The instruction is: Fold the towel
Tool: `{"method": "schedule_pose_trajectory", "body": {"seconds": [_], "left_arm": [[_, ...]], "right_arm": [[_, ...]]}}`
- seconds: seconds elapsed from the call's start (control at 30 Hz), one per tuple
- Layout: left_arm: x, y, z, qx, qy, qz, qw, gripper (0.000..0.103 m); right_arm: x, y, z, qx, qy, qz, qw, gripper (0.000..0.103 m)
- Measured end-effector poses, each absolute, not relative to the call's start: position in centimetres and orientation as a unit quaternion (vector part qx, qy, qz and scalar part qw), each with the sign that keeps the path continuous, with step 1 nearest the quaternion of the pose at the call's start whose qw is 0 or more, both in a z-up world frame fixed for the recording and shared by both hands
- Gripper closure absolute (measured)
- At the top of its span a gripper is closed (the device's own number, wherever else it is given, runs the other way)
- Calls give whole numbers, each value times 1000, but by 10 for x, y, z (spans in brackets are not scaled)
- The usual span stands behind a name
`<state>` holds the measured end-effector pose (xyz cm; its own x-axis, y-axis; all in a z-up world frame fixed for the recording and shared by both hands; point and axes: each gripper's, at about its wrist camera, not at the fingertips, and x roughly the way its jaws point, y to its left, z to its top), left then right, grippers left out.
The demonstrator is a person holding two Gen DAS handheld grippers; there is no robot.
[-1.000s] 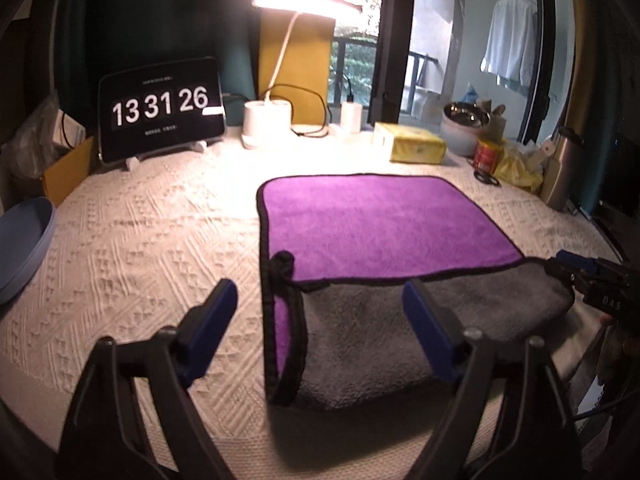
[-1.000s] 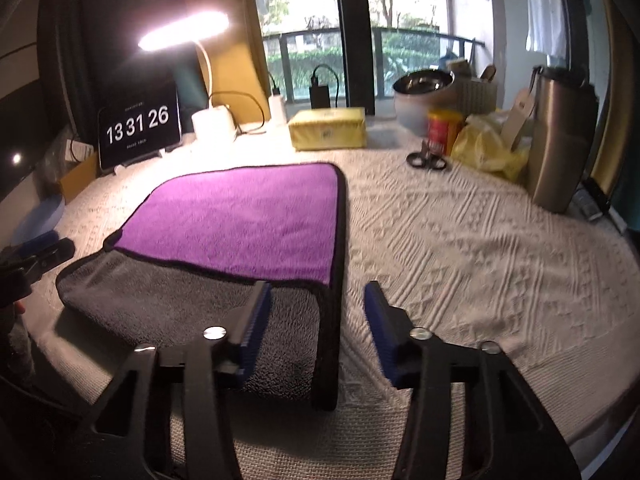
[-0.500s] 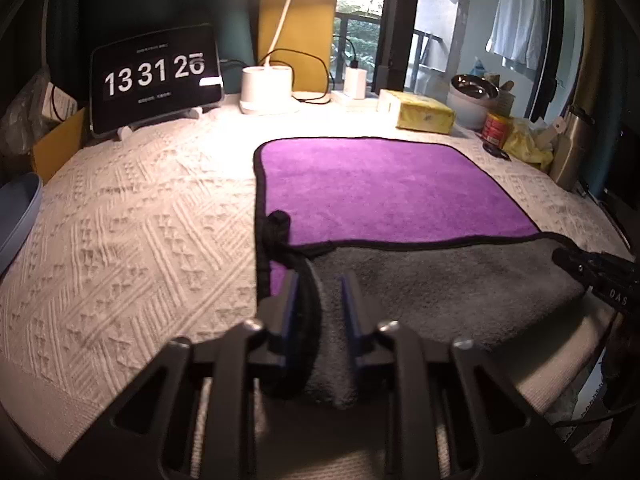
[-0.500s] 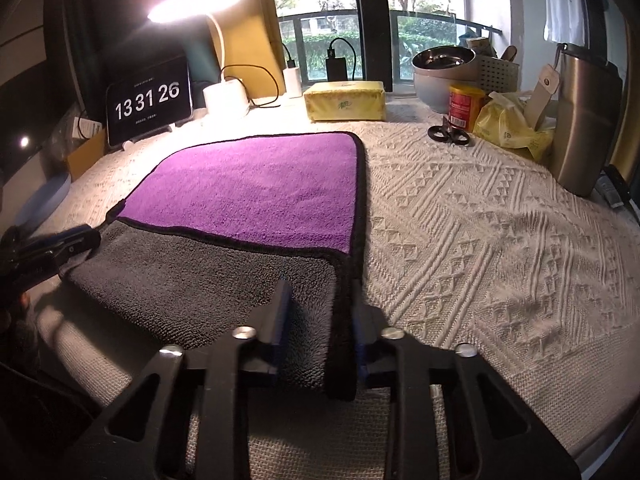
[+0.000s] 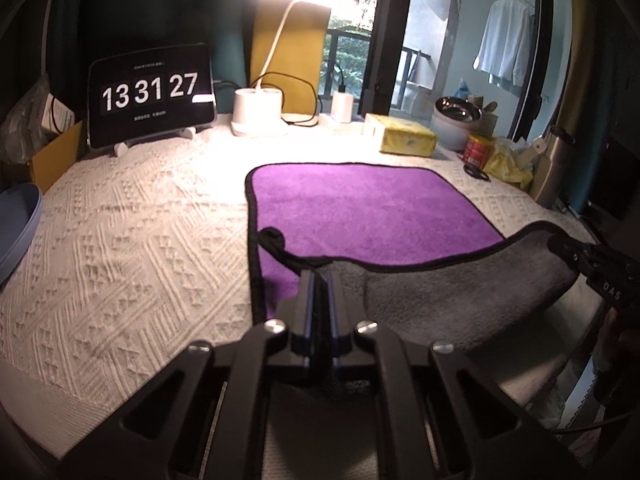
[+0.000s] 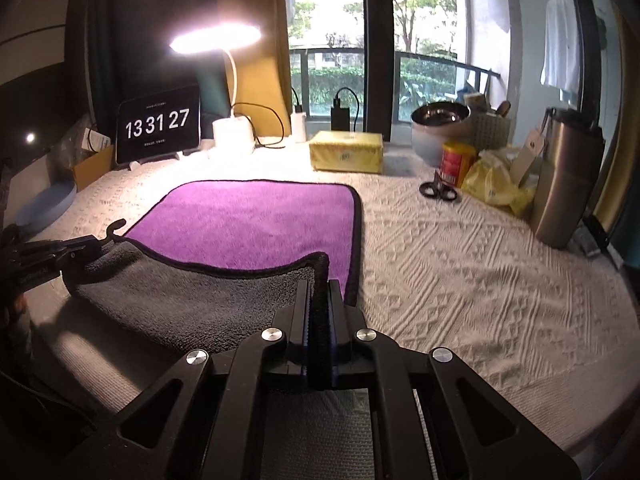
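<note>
A: Left wrist view: the left claw (image 5: 318, 280) is clamped on the towel's (image 5: 360, 208) near-left corner; the towel lies ahead on the table (image 5: 120, 240).

B: The right claw (image 6: 318, 288) pinches the near-right corner. The purple part stretches away from both. The clock (image 6: 158, 126) reads 13 31 27.

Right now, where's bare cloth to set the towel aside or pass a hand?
Free: the wide strip between the towel and the steel canister, nearer than the scissors; also the patch between the towel and the blue dish, in front of the clock tablet. Crowded: the back edge and far right corner.
</note>
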<state>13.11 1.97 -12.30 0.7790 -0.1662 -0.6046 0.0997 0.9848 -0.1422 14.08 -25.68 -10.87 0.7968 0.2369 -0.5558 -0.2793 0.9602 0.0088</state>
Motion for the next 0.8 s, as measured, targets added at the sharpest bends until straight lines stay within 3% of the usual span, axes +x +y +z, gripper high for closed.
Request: {"method": "schedule_pose_trajectory", "body": {"seconds": [0.8], "left_arm": [[180,23,-64,-47,253,-78,963,97]], "right_arm": [[196,-251,-60,-34,224,163,960,97]]}}
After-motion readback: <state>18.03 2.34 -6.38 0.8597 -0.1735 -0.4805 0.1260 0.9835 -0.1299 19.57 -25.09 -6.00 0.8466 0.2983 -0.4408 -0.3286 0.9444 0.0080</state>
